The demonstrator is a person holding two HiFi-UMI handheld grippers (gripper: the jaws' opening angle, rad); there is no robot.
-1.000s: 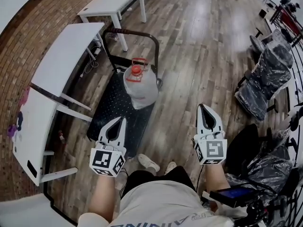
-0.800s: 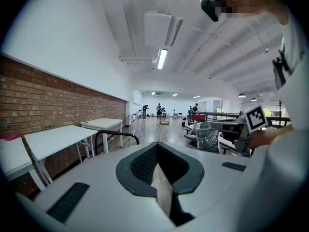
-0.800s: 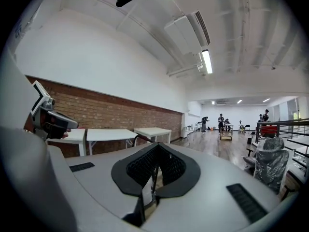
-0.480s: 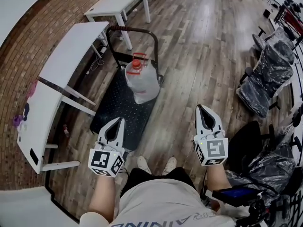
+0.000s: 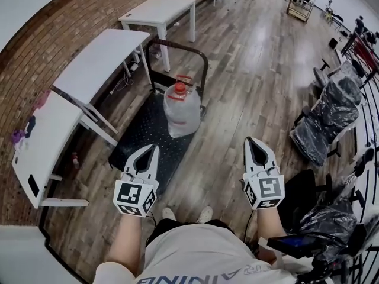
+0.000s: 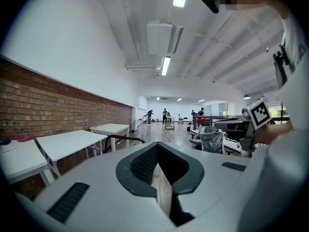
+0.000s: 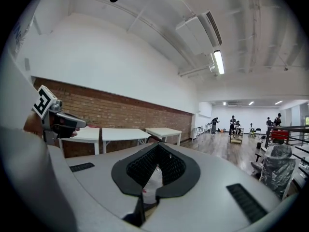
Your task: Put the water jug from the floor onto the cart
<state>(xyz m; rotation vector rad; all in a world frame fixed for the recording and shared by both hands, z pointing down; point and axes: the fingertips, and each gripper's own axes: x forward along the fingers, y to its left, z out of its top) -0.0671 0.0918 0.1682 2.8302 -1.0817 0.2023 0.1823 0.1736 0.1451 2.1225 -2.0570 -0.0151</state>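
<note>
Head's tipped up a touch since a second ago, so more of the far room shows up top and the cart sits a bit higher in frame.

Wood floor is wide open through the middle and upper right. White tables crowd the left edge, and wrapped chairs line the right. The cart has its near corner hidden behind the left gripper. The water jug stands upright on the cart, centre frame, below the handle. Left gripper and right gripper sit low in frame, well apart from the jug, both pinched closed on nothing.
</note>
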